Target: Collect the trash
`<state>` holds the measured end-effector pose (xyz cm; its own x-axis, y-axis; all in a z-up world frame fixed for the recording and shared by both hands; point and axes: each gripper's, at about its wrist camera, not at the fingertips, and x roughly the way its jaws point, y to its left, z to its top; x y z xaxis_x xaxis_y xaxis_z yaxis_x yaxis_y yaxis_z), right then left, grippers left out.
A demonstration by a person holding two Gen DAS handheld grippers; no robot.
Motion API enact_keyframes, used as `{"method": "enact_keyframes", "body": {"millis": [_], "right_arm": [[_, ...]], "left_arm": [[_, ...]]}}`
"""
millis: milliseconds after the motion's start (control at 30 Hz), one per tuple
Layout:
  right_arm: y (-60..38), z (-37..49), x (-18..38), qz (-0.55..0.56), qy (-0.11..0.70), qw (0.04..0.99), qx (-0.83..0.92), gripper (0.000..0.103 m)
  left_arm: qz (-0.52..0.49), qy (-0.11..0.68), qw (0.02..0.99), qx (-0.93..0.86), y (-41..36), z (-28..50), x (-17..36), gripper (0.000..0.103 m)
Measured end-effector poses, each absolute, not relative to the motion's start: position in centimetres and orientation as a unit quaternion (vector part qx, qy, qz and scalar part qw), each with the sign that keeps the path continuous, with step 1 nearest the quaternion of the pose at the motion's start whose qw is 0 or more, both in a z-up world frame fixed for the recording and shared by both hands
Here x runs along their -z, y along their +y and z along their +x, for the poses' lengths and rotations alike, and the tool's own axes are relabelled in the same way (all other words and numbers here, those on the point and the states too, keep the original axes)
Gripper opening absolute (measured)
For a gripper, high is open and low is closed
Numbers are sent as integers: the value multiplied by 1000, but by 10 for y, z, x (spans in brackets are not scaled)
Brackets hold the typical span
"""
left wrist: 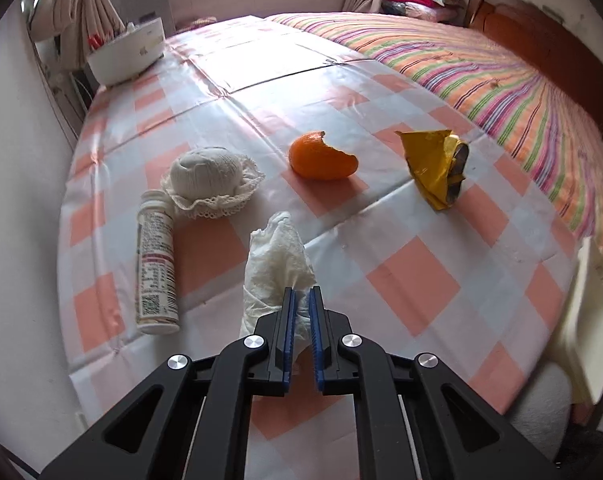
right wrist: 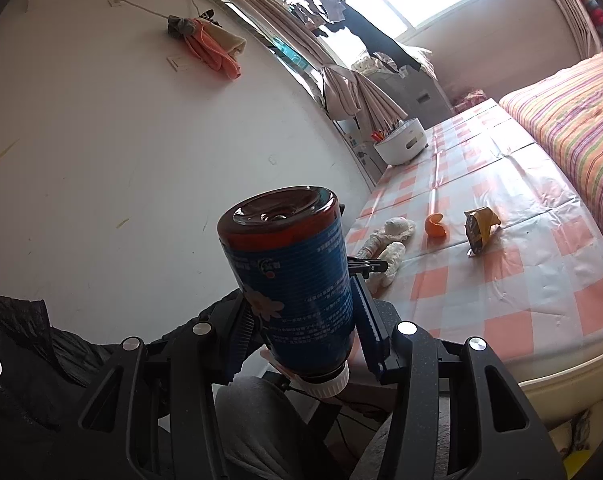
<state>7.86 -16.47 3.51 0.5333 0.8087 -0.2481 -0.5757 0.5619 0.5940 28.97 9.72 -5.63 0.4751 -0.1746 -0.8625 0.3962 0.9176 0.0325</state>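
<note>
My left gripper is shut on a crumpled white tissue low over the checked tablecloth. Beyond it lie an orange peel, a crumpled yellow wrapper, a white cloth ball on lace and a white pill bottle on its side. My right gripper is shut on a brown bottle with a blue label, held upside down off the table's near left edge. The right wrist view also shows the tissue, peel and wrapper.
A white bowl-shaped container stands at the table's far left corner by the wall; it also shows in the right wrist view. A striped bed borders the table's right side. Curtains hang by the window.
</note>
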Motion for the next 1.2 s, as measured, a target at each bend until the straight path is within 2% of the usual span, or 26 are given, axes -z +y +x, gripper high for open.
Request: {"method": "enact_keyframes", "body": {"millis": [367,633,667,700,767,900,1200], "right_arm": [[-164,80,-30,231,261,842,-412,46],[-169,84,-27,241,262,839,-411,46],[-169,84,-27,242,262,839,-410,46],[-169,84,-27,243,262,839,-410,46],[-169,85,-26,244,263,839,-409,46],[-170,87,-25,248,264,838,-408,46],[-173,87,-26,251,262,840,-404,46]], "left_arm": [[124,494,850,136,95,299,54,9],[67,500,846,171,102,303,52,10],[61,496,849,173,103,303,51,24],[49,492,852,172,106,304,49,60],[20,469,867,168,112,305,44,92],[21,462,873,156,114,310,45,92],[45,532,838,114,117,332,77,92]]}}
